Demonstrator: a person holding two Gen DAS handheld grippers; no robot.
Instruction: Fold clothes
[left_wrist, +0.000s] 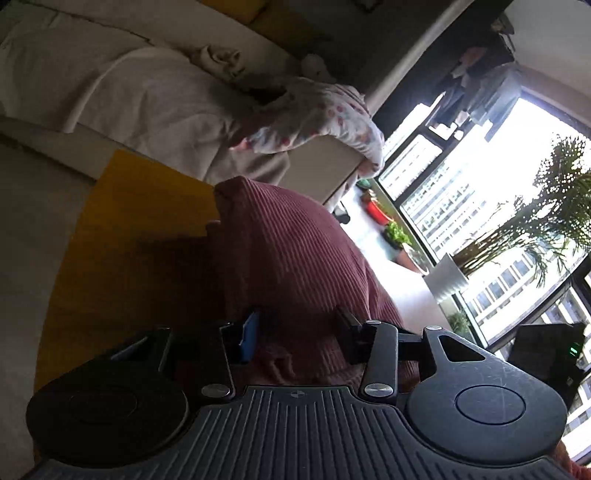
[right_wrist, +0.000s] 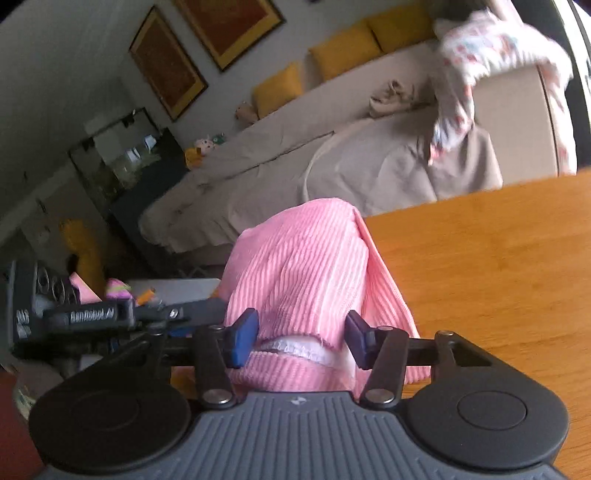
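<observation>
The wooden table (right_wrist: 491, 266) lay bare to the right, its far edge meeting the beige sofa (right_wrist: 295, 162) just beyond. The pink ribbed garment (right_wrist: 310, 266) hung bunched over the table's left edge. The right gripper (right_wrist: 302, 338) had its fingers part-closed, clamping the garment's hem (white lining showing). The left gripper (left_wrist: 299, 334) likewise pinched the same garment (left_wrist: 295, 258), shadowed there against the window (left_wrist: 480, 206).

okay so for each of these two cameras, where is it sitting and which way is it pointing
Left wrist: sits on the left gripper, facing the window; its fingers flank the pink ribbed garment.
Right wrist: sits on the right gripper, facing the sofa and framed pictures; the left gripper shows at left.
Shared: garment, wooden table, sofa, patterned cloth.
</observation>
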